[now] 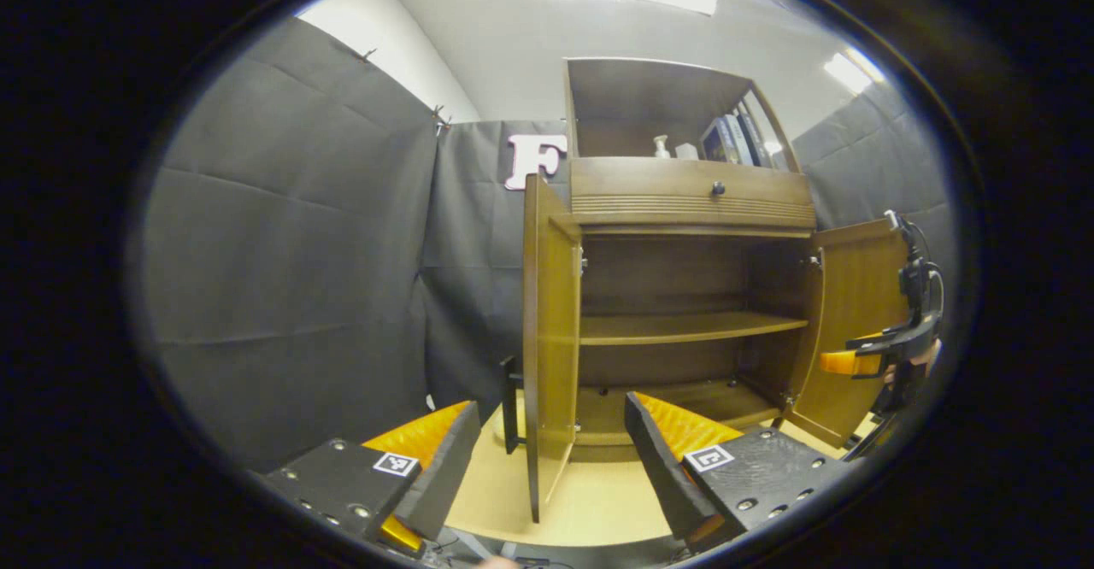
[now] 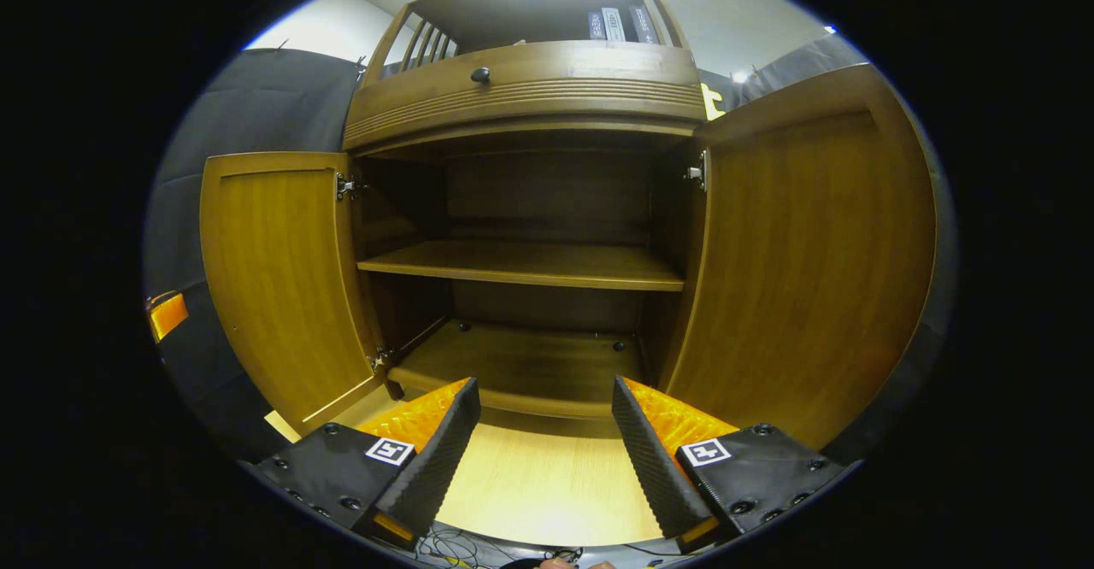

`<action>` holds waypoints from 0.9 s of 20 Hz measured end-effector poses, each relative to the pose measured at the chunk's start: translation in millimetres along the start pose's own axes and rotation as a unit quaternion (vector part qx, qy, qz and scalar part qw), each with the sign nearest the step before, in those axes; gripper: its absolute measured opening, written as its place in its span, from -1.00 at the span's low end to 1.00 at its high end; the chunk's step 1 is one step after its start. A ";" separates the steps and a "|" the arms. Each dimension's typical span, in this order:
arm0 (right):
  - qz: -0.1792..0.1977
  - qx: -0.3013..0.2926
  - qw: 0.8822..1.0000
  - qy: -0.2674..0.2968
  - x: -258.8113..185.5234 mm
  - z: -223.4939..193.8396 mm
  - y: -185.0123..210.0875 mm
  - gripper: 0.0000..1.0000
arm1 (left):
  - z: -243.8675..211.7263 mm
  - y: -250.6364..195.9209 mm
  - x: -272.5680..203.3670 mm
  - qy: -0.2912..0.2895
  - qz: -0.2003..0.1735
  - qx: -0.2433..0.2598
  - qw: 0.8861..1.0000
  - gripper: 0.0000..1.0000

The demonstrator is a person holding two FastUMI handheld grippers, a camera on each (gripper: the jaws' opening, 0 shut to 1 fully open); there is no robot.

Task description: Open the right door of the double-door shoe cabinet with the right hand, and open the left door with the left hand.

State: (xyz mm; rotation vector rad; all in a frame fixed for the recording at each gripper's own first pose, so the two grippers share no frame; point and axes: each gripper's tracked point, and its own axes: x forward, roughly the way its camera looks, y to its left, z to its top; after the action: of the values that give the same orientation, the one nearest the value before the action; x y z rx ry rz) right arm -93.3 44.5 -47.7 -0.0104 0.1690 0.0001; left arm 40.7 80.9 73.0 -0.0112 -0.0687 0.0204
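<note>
Already both doors, left door [image 1: 547, 330] and right door [image 2: 812, 270], are swung wide. Both tongs, left [image 1: 547, 458] and right [image 2: 547, 441], are held released, grasping nothing; a careless withdrawal could knock a door back shut

Light wooden table [image 1: 598, 501] carrying the shoe cabinet [image 1: 684, 202], which stands directly on it. Inside the cabinet, a middle shelf [image 2: 530, 266] and a bottom shelf [image 2: 521, 360], both bare wood. The open top compartment [image 1: 632, 108] holds a small white bottle [image 1: 661, 146], a pale box [image 1: 686, 151] beside it and a row of upright books [image 1: 731, 137] at one end.
</note>
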 end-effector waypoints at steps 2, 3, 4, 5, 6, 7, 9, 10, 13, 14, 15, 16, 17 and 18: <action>0.001 0.002 1.000 0.004 -6.4 0.4 -1.5 0.95 | -0.6 -25.7 5.4 0.003 -0.018 -0.010 1.000 1.00; 0.003 0.003 1.000 0.006 -10.4 -0.4 -1.7 0.95 | -1.3 -35.7 8.7 0.004 -0.029 -0.016 0.999 1.00; 0.004 0.004 1.000 0.008 -14.3 -0.8 -1.4 0.95 | -2.4 -44.6 10.9 0.005 -0.038 -0.019 0.999 1.00; 0.006 0.005 1.000 0.009 -18.1 -1.3 -0.9 0.95 | -4.4 -52.0 14.5 0.007 -0.048 -0.020 0.999 1.00; 0.005 0.004 1.000 0.010 -22.2 -0.9 -1.5 0.94 | -5.6 -59.0 18.8 0.009 -0.056 -0.019 0.998 1.00; 0.004 0.004 1.000 0.008 -26.9 -0.8 -2.6 0.95 | -5.3 -59.7 21.8 0.009 -0.060 -0.018 0.998 1.00; 0.006 0.002 1.000 0.005 -35.3 2.3 -3.2 0.94 | -0.7 -69.2 32.0 0.005 -0.065 -0.024 0.998 1.00; 0.008 -0.001 1.000 0.002 -39.2 4.3 -3.4 0.94 | 1.5 -74.5 35.5 0.002 -0.067 -0.030 0.997 1.00; 0.009 -0.013 1.000 -0.013 -49.1 14.5 -8.9 0.94 | 2.1 -76.1 43.6 0.001 -0.055 -0.045 0.997 1.00; 0.010 -0.016 1.000 -0.016 -51.7 16.3 -10.6 0.94 | 2.2 -73.6 44.4 0.000 -0.051 -0.047 0.998 1.00; 0.011 -0.016 1.000 -0.016 -53.7 17.9 -12.8 0.94 | 1.4 -72.1 46.0 0.002 -0.048 -0.046 0.998 1.00; 0.014 -0.010 1.000 -0.017 -55.0 19.4 -13.5 0.94 | 0.8 -70.9 48.3 0.003 -0.048 -0.046 0.998 1.00; 0.018 -0.006 1.000 -0.017 -56.0 20.7 -12.0 0.94 | 1.0 -69.4 50.2 0.004 -0.048 -0.045 0.998 1.00; 0.021 -0.007 1.000 -0.017 -56.8 21.7 -10.4 0.94 | 1.6 -69.0 52.0 0.004 -0.050 -0.043 0.998 1.00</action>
State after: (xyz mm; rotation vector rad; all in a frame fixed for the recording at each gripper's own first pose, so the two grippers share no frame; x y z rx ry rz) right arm -145.6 34.3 -16.6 -0.0210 0.1360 0.0440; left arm 93.8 13.1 78.9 -0.0933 -0.0611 -0.0836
